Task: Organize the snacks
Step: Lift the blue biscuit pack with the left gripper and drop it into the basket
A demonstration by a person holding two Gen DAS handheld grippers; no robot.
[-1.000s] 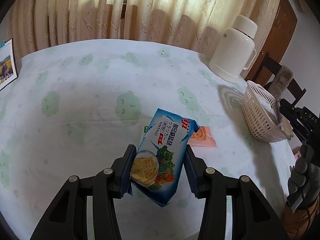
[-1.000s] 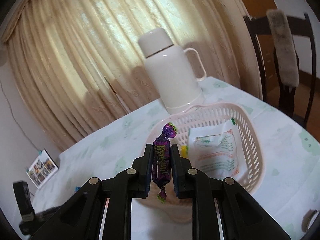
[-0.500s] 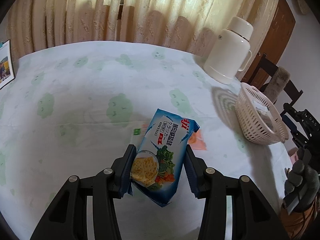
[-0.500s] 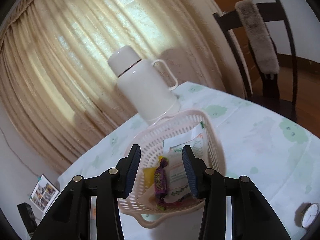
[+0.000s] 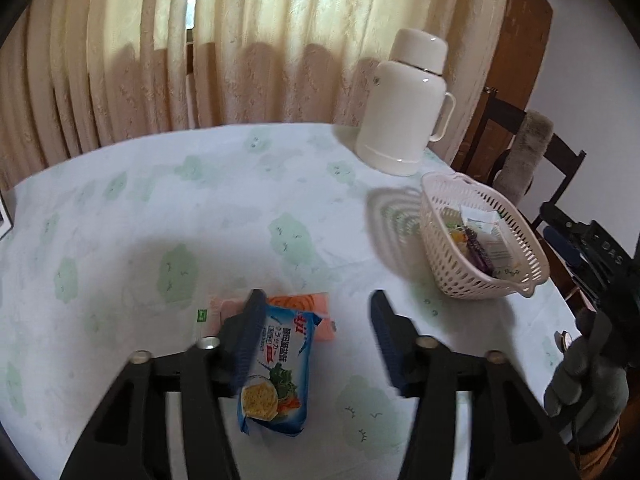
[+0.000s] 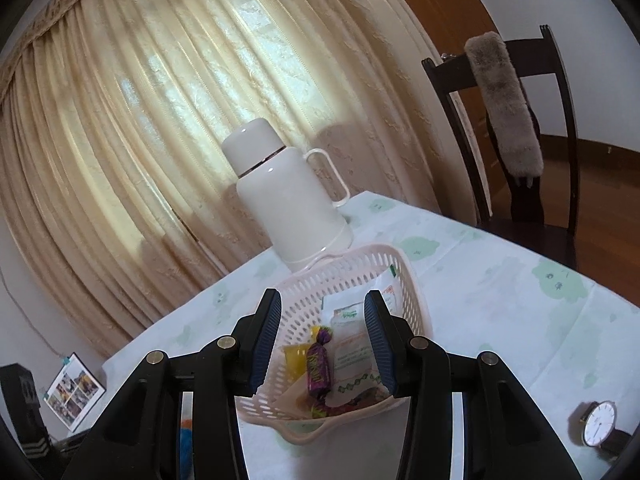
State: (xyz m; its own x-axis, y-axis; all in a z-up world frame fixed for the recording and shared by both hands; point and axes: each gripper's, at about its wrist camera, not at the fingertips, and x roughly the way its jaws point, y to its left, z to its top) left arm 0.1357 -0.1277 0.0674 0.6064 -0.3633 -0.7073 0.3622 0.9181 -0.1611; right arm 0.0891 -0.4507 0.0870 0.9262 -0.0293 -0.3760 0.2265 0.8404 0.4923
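The left gripper [image 5: 316, 336], jaws just widened, frees the cracker packet [image 5: 276, 376], its long axis pointing away, hiding an orange packet [image 5: 304, 304]. Beyond the open, empty right gripper [image 6: 322, 338], the purple candy [image 6: 318, 368] lies lengthwise in the basket [image 6: 344, 268].

Only thing I can half read: the blue cracker packet [image 5: 278, 364] has red and dark East Asian lettering. Purple candy [image 6: 319, 366] print is too blurry.

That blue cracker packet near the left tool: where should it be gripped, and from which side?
Grip the cracker packet across its narrow width, on the two long edges near mid-length, coming down from above. It lies flat and long on the tablecloth, partly over an orange packet, so its short ends suit the fingers less.
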